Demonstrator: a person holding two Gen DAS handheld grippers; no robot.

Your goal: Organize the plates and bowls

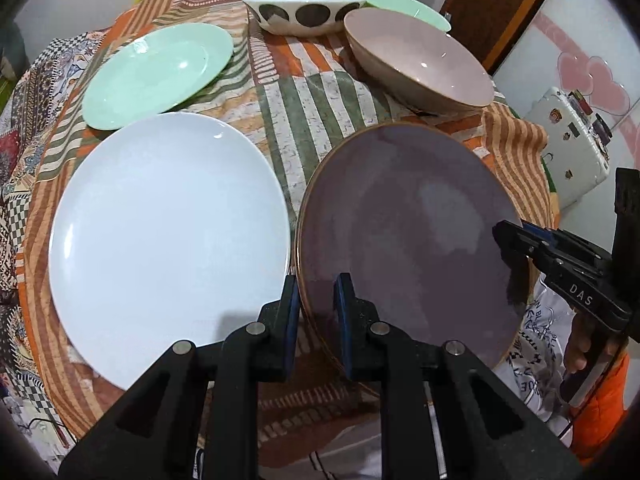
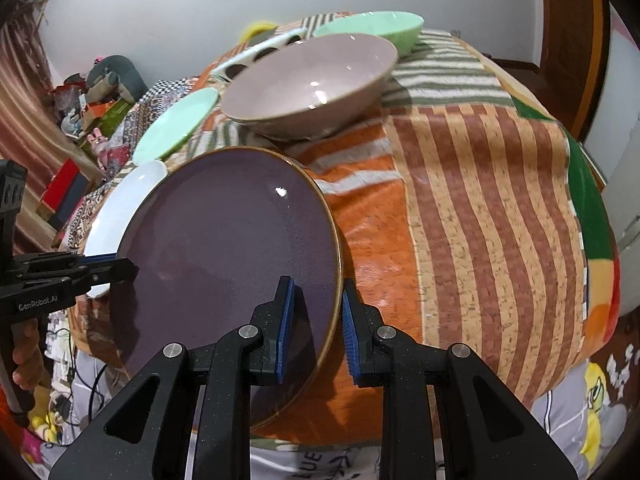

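A purple plate lies at the table's near edge, next to a white plate. My left gripper straddles the purple plate's left rim, one finger on each side with a small gap. My right gripper straddles its right rim the same way, and also shows in the left wrist view. Behind lie a green plate, a pink bowl, a dotted white bowl and a green bowl.
The round table carries a striped patchwork cloth. A white appliance stands to the right of the table. Boxes and toys clutter the floor on the left. A wooden door is at the back right.
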